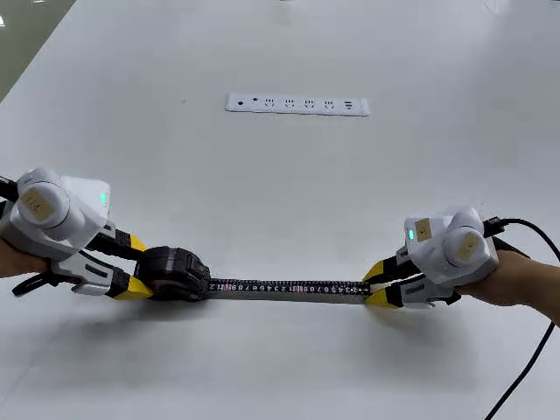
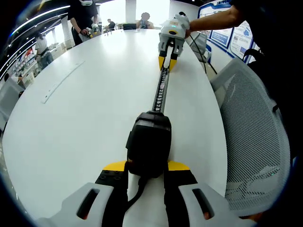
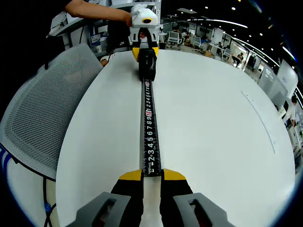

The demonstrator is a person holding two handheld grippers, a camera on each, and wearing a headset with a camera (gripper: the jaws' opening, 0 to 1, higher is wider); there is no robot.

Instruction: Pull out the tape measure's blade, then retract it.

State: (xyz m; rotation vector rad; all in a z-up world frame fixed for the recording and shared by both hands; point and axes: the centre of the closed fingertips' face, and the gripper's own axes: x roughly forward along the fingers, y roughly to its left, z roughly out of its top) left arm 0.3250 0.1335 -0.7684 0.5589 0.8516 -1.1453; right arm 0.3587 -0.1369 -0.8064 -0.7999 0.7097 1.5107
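Observation:
A black tape measure case [image 1: 173, 273] [image 2: 148, 143] [image 3: 147, 61] lies on the white table, held between the yellow-tipped jaws of my left gripper [image 1: 136, 267] [image 2: 147, 166] [image 3: 144, 52], which is shut on it. Its blade [image 1: 289, 288] [image 2: 162, 87] [image 3: 150, 132] is pulled out flat along the tabletop towards the right, numbers facing up. My right gripper [image 1: 374, 286] [image 3: 151, 176] [image 2: 166, 60] is shut on the blade's end.
A white power strip [image 1: 297, 105] [image 2: 61, 82] [image 3: 259, 120] lies further back on the table [image 1: 280, 192]. A black cable [image 1: 529, 350] trails from my right hand. A grey mesh chair [image 2: 251, 137] [image 3: 42, 118] stands by the table's near edge. People stand at the far end.

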